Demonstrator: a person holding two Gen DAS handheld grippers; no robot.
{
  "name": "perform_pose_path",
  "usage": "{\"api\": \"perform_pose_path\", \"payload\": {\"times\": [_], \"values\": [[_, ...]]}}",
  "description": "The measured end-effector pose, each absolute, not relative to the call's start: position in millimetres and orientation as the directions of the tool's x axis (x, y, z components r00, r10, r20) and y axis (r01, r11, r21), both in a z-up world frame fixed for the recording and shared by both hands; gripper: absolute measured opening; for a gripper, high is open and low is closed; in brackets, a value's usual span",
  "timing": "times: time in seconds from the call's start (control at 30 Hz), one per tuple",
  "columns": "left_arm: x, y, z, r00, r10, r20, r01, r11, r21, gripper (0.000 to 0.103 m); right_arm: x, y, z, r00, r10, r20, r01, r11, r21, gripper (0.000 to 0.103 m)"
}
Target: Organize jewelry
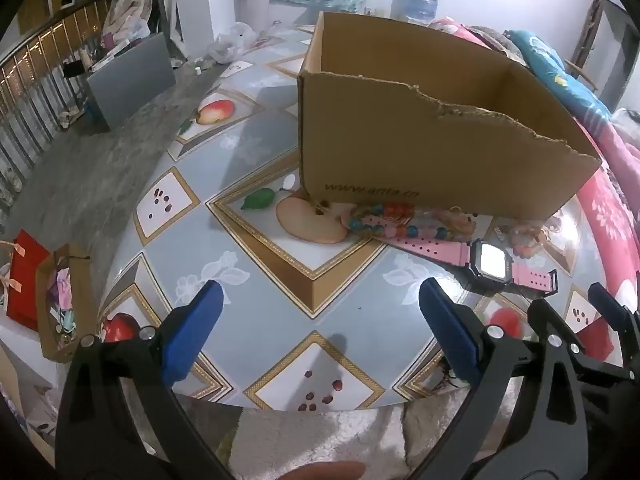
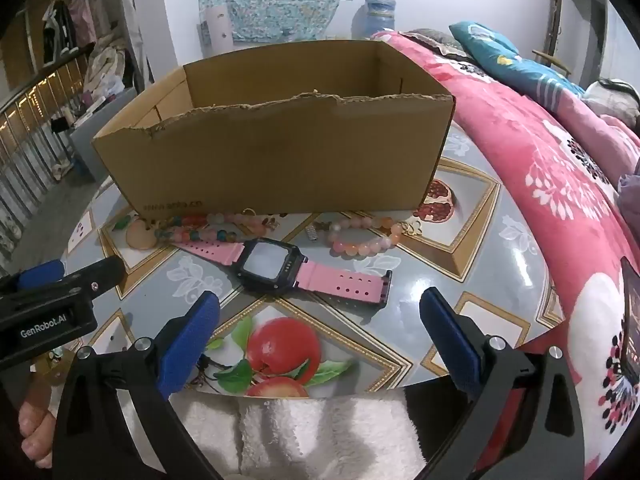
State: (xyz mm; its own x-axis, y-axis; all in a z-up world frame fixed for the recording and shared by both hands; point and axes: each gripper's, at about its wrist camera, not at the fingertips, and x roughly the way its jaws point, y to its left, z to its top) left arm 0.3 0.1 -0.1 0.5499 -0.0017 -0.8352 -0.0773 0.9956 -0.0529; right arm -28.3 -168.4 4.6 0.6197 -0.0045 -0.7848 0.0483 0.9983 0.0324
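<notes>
The left gripper point(image 1: 320, 308) has its jaws spread wide with nothing between them. The right gripper point(image 2: 320, 316) is spread wide and empty too. The pink watch point(image 2: 276, 266) lies just past the right jaws. The bead bracelets point(image 2: 364, 238) lie behind it, by the cardboard box point(image 2: 276, 152). The left gripper's body reads "GenRobot.AI".

One cardboard box point(image 2: 276, 160), one pink watch point(image 2: 276, 266), and two beaded bracelets point(image 2: 364, 238) point(image 2: 208, 230).
</notes>
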Motion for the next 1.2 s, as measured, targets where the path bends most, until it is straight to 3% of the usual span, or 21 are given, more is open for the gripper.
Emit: {"api": "perform_pose_path", "payload": {"times": [1.2], "values": [[-3,1,-3,0.543,0.008,-0.839,-0.087,0.995,-0.046,0.095,-27,-171,10,0.627,0.01,-0.779,0.053,0.997,0.055,0.098]]}}
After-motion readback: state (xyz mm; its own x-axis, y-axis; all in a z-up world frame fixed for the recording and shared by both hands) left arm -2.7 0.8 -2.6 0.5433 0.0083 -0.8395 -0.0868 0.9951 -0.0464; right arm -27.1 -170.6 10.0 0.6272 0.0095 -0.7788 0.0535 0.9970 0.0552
